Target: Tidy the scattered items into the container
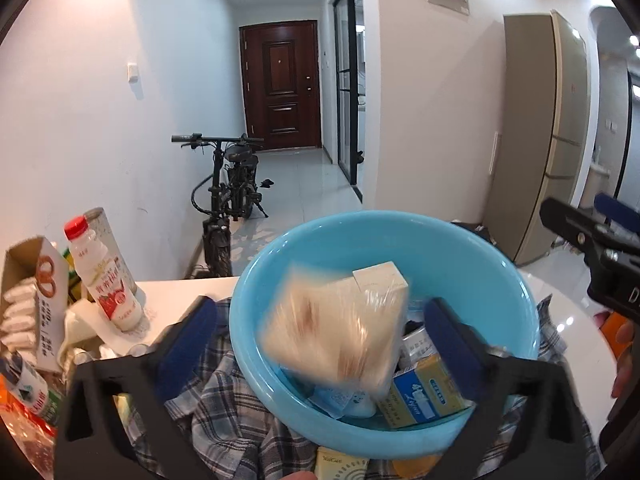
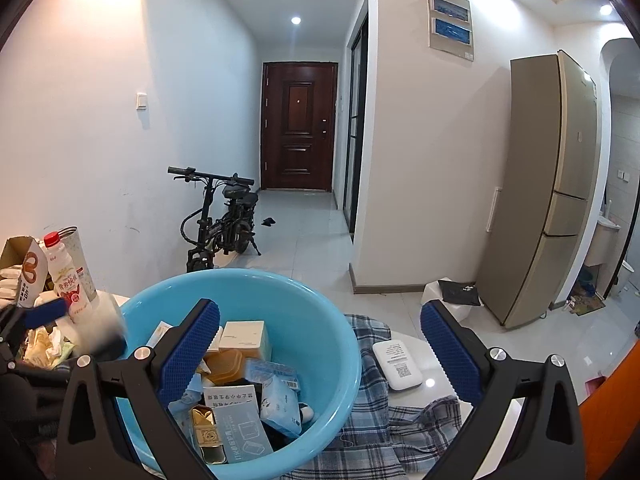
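A light blue basin [image 1: 460,248] sits on a plaid cloth [image 1: 224,412] and holds several small boxes and packets. My left gripper [image 1: 320,334] is open above the basin. A blurred beige packet [image 1: 336,328] is between its fingers, apart from both pads, over the basin. In the right wrist view the basin [image 2: 320,300] lies low and left, and my right gripper [image 2: 320,340] is open and empty over its right rim. A white flat device [image 2: 397,363] lies on the table right of the basin. The right gripper also shows at the left wrist view's right edge [image 1: 592,240].
A red-capped milk bottle [image 1: 108,280], a metal can [image 1: 100,220] and an open pretzel carton [image 1: 36,292] stand left of the basin among wrappers. A yellow box [image 1: 340,466] lies on the cloth near me. Beyond are a bicycle [image 2: 220,220] and a fridge [image 2: 548,188].
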The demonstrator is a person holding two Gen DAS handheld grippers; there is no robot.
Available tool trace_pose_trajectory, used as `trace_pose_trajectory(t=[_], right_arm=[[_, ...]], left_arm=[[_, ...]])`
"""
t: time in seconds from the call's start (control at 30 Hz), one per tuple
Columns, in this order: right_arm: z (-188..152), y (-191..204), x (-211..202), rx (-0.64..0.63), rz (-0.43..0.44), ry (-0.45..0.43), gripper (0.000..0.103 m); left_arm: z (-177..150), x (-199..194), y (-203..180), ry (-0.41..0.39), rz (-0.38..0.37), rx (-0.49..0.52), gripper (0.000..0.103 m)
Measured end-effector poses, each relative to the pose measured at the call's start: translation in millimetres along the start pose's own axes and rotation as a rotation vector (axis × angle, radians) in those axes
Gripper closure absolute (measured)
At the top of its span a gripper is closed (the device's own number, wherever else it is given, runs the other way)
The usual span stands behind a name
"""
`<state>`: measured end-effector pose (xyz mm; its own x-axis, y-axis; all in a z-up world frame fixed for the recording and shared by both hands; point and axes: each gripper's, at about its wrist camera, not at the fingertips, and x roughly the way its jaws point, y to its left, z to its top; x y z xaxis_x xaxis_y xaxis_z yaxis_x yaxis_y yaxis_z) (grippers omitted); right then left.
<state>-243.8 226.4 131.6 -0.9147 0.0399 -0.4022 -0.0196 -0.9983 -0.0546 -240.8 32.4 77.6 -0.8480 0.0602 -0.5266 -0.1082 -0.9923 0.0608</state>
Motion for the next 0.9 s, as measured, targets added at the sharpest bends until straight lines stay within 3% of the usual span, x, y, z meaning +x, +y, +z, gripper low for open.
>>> trace_pose_trajectory(t=[0.13, 0.33, 0.9], right_arm=[[0.2, 3.4, -1.8, -0.008, -0.01, -0.017, 0.001], [-2.1, 4.5, -3.2, -0.008, -0.005, -0.019, 0.001], [0.4, 27.2, -11.9, -0.045, 0.046, -0.014, 0.001]], left_arm=[[-1.9, 0.8, -4.1, -0.006, 0.025, 0.03, 0.0], [-0.8, -0.3, 2.9, 0.0, -0.021, -0.017, 0.0], [4.8, -23.1, 10.4, -0.027, 0.009, -0.056, 0.0]])
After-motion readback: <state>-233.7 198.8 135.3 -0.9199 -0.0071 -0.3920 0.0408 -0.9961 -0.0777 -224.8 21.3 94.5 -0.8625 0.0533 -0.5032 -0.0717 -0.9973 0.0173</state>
